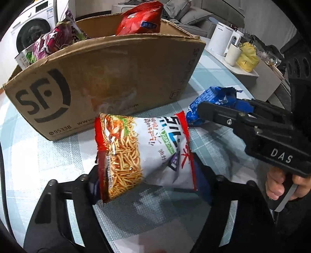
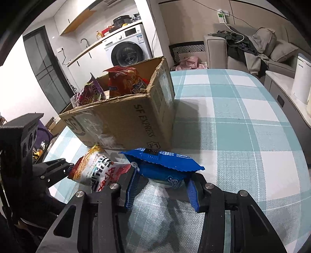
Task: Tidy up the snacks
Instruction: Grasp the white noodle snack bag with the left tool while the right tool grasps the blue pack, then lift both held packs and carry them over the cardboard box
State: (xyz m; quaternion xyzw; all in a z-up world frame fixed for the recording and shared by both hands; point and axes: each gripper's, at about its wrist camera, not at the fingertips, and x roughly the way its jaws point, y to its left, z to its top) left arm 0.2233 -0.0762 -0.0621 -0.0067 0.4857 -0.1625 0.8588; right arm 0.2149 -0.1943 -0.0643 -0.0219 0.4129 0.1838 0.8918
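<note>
The left gripper (image 1: 147, 186) is clamped on a noodle-snack packet (image 1: 144, 153), held above the checked tablecloth (image 2: 243, 126) just before the cardboard box (image 1: 108, 77). To its right, the right gripper (image 2: 162, 186) pinches a blue packet (image 2: 161, 163) by its lower part, near the box corner.

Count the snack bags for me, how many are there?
4: purple bag and red bag in the cardboard box, noodle snack in the left gripper, blue bag in the right gripper. The box may hide more.
</note>
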